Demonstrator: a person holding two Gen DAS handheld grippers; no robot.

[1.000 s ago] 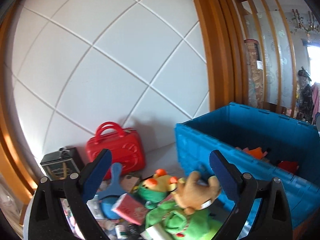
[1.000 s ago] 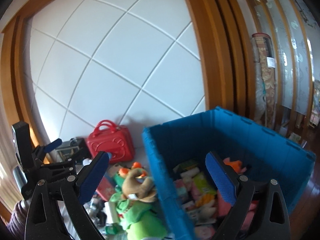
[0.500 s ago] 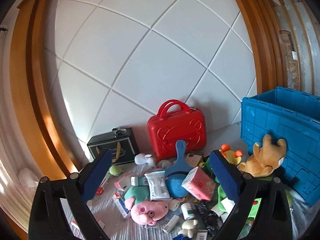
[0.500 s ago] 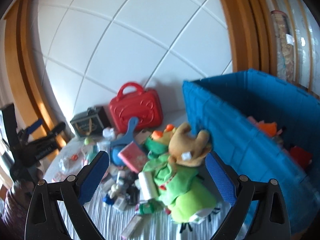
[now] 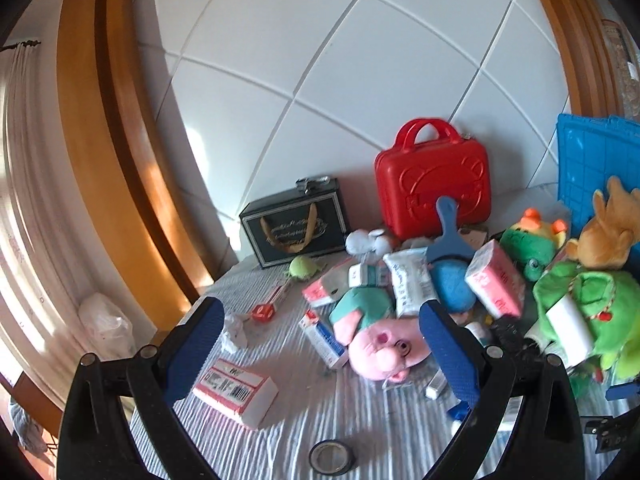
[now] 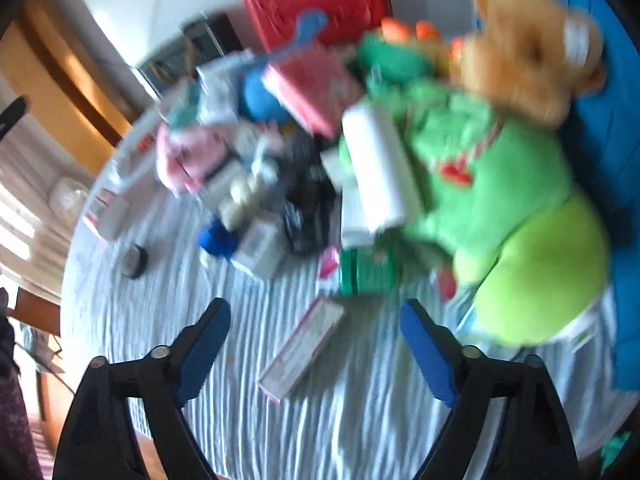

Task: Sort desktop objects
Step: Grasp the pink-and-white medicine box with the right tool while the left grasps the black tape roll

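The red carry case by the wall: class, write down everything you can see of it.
The red carry case looks like glossy hard plastic, a small rounded suitcase with an arched handle on top and a bear face embossed on its front. It stands upright and closed at the back of the striped cloth, against the white panelled wall. A blue hand mirror leans its handle across the lower front.

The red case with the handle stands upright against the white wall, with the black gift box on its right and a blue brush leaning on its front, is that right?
Not quite. In the left wrist view the black gift box sits to the left of the red case, not its right. The rest holds: the case stands upright against the white wall, and the blue brush leans on its front.
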